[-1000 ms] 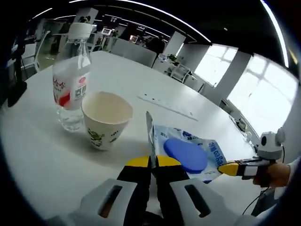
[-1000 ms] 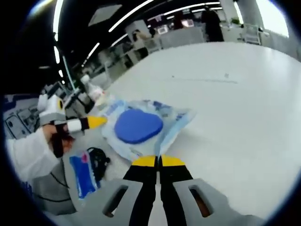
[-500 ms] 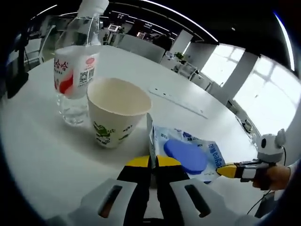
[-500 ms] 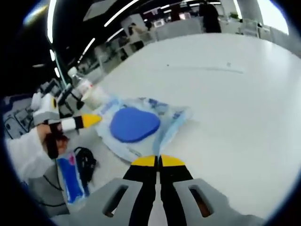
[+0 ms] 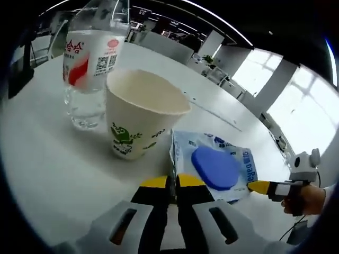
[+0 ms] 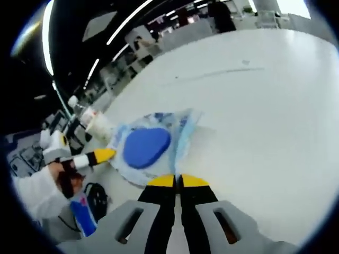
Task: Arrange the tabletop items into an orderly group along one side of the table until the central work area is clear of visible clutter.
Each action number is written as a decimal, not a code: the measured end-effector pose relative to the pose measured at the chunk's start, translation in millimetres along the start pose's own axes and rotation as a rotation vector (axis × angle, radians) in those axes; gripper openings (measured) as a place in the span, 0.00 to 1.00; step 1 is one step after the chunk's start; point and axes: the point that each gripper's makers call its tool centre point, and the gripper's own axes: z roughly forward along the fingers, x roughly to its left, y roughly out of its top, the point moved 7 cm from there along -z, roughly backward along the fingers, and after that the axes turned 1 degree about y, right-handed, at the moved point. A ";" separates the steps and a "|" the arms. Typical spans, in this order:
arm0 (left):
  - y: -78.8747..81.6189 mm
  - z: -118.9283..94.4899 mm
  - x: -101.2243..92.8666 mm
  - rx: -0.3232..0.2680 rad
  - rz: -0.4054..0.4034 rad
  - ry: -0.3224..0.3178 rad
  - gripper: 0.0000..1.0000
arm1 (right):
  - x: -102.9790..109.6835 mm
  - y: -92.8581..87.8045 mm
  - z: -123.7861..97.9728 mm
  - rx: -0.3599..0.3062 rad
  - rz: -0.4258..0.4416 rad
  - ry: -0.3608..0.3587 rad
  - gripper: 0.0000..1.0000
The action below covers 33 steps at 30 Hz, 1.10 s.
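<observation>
With both your grippers, left (image 5: 173,182) and right (image 6: 178,181), clamped on opposite edges of the packet (image 5: 214,165), it lies just beside cup (image 5: 140,113) and bottle (image 5: 91,63); release remains.

Two gripper-mounted views, set low over the white table (image 5: 42,169).
The blue-and-white packet (image 5: 214,166) is seen close from opposite ends and is shared by both views.
</observation>
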 end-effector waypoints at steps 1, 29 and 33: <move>0.1 -0.1 0.4 -0.004 -0.002 -0.001 0.01 | 0.2 0.8 0.4 -0.008 -0.038 -0.010 0.00; 0.2 -4.7 5.6 -0.105 -0.140 0.086 0.01 | 11.5 -8.2 -0.7 0.000 0.055 0.022 0.02; -0.1 -4.5 4.4 -0.104 -0.113 0.089 0.01 | 11.0 -8.6 -1.0 -0.012 0.160 0.028 0.03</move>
